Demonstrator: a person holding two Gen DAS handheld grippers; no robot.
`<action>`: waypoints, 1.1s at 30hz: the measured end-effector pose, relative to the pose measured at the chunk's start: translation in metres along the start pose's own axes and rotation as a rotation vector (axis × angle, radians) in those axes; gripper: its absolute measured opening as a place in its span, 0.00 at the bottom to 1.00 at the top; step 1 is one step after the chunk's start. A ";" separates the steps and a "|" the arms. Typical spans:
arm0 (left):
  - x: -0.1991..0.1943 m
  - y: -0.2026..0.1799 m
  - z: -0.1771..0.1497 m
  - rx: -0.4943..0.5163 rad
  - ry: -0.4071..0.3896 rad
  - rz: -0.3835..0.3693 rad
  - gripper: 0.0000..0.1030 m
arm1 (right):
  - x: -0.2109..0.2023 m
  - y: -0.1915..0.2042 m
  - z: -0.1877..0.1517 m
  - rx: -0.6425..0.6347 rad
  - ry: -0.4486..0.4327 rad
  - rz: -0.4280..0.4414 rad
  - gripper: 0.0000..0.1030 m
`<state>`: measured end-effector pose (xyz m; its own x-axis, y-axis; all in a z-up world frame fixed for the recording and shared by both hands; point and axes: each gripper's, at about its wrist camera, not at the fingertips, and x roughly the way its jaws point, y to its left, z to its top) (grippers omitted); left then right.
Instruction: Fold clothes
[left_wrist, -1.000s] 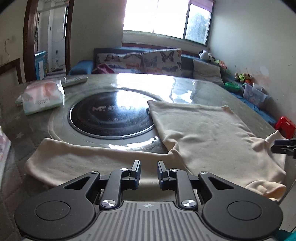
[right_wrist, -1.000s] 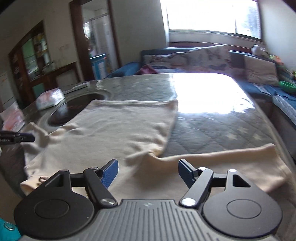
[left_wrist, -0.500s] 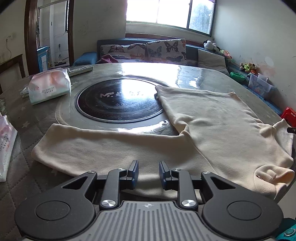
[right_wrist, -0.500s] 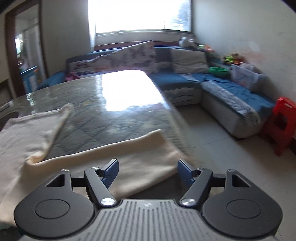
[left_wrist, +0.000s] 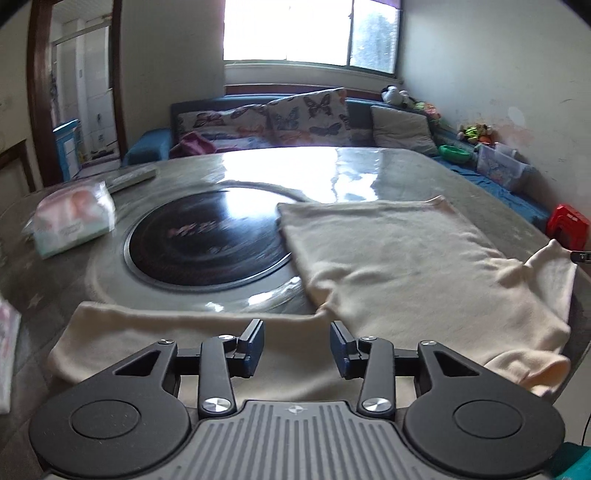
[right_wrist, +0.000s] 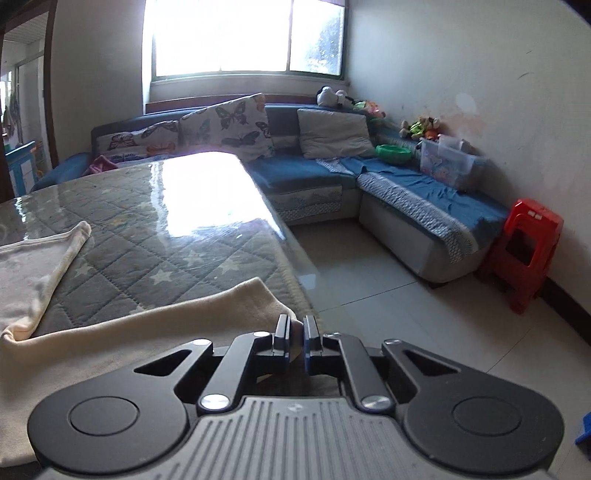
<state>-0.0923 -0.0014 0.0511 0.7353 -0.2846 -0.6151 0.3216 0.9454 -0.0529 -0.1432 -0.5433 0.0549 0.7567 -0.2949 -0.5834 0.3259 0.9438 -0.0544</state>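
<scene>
Right gripper (right_wrist: 294, 338) fingers pinch sleeve end (right_wrist: 258, 295); left gripper (left_wrist: 296, 347) spread above other sleeve (left_wrist: 147, 328). Step 1: sleeve fold; likely carry inward.

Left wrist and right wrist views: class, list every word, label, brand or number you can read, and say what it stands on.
Nothing can be read with certainty.
Round black glass cooktop: a pale logo, too blurred to read.
White and pink plastic tissue pack: printed text, too blurred.
Clear plastic storage box: coloured print, too small.
Cream long-sleeved top: no text shows.
</scene>
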 end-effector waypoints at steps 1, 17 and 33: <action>0.003 -0.006 0.003 0.010 -0.006 -0.021 0.42 | 0.001 -0.002 -0.001 0.003 0.009 -0.005 0.06; 0.048 -0.127 0.024 0.203 0.005 -0.361 0.42 | -0.025 0.053 0.003 -0.074 0.000 0.315 0.51; 0.062 -0.129 0.007 0.166 0.067 -0.387 0.43 | -0.016 0.087 -0.002 -0.154 0.046 0.408 0.59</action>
<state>-0.0845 -0.1421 0.0251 0.5029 -0.5971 -0.6250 0.6622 0.7308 -0.1654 -0.1277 -0.4564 0.0579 0.7787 0.1103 -0.6177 -0.0853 0.9939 0.0699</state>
